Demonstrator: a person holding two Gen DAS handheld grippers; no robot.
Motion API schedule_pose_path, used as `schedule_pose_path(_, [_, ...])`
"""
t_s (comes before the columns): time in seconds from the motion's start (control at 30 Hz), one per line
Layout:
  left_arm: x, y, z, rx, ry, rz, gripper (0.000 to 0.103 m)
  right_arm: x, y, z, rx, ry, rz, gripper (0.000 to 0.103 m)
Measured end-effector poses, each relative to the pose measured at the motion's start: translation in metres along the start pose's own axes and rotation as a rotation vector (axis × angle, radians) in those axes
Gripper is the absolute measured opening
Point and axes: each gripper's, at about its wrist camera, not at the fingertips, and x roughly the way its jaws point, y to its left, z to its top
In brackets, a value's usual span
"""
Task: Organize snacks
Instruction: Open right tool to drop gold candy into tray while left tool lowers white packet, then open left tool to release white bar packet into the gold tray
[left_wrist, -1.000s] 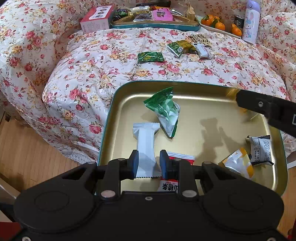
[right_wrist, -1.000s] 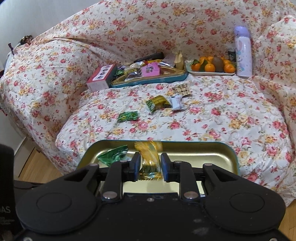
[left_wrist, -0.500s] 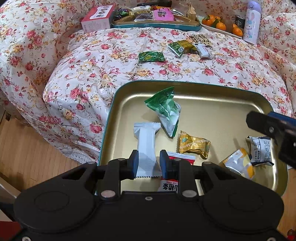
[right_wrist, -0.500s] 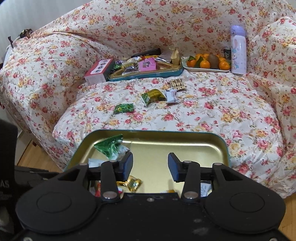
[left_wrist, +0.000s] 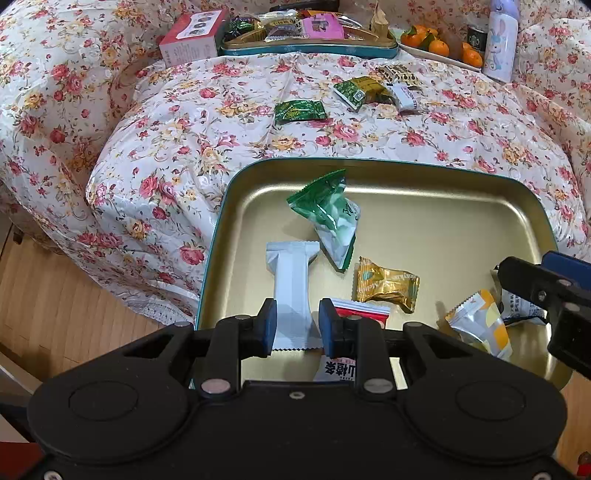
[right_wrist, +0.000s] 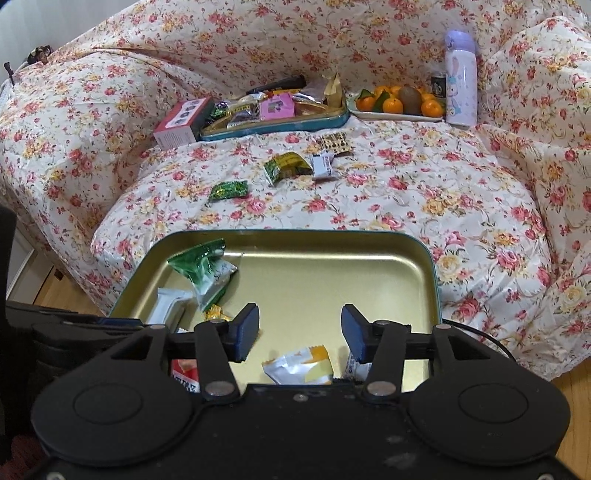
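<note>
Snacks in foil wrappers lie in a gold rectangular metal tray (left_wrist: 461, 206) at the near edge of the floral-covered sofa (left_wrist: 184, 155): a green-and-white pouch (left_wrist: 330, 218), a gold candy (left_wrist: 386, 284), a white-and-yellow packet (left_wrist: 480, 326). Left gripper (left_wrist: 297, 326) is clenched on the tray's near rim, over a white bar wrapper (left_wrist: 291, 280). Right gripper (right_wrist: 299, 330) is opening, jaws apart, nothing between them. A small green packet (right_wrist: 228, 190) lies on the sofa farther off.

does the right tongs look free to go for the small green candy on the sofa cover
Probably yes: the right tongs are opening with nothing between them, and the small green candy lies alone beyond the tray.
</note>
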Motion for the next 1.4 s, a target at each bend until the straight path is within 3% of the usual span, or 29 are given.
schedule_pose_path(0.5, [-0.001,-0.001,-0.002,0.007,0.008,-0.005,0.035,0.001,0.001,-0.004,-0.015,0.028,0.003,0.059])
schedule_pose_path(0.7, [-0.006,0.0,-0.001,0.002,-0.017,-0.013,0.035,-0.001,0.001,-0.002,-0.022,0.032,0.009,0.068])
schedule_pose_path(0.77, [-0.008,0.002,0.0,0.002,-0.032,-0.014,0.035,-0.002,0.001,-0.002,-0.02,0.034,0.006,0.077])
schedule_pose_path(0.87, [-0.012,0.003,0.001,0.009,-0.053,-0.01,0.036,-0.002,-0.001,0.0,-0.005,0.038,0.001,0.079])
schedule_pose_path(0.9, [-0.013,0.003,0.001,0.011,-0.06,-0.014,0.037,-0.002,-0.002,0.0,-0.004,0.039,0.002,0.079])
schedule_pose_path(1.0, [-0.017,0.006,0.005,0.007,-0.09,-0.025,0.054,-0.004,-0.003,0.002,0.0,0.019,0.008,0.079])
schedule_pose_path(1.17, [-0.028,0.011,0.018,0.024,-0.166,-0.013,0.057,-0.007,-0.004,0.008,-0.016,-0.02,-0.007,0.079])
schedule_pose_path(1.23, [-0.03,0.014,0.024,0.028,-0.183,-0.026,0.064,-0.007,-0.004,0.011,-0.025,-0.032,-0.008,0.079])
schedule_pose_path(1.4, [-0.028,0.016,0.038,0.041,-0.209,-0.015,0.065,-0.002,-0.006,0.023,-0.043,-0.046,0.023,0.093])
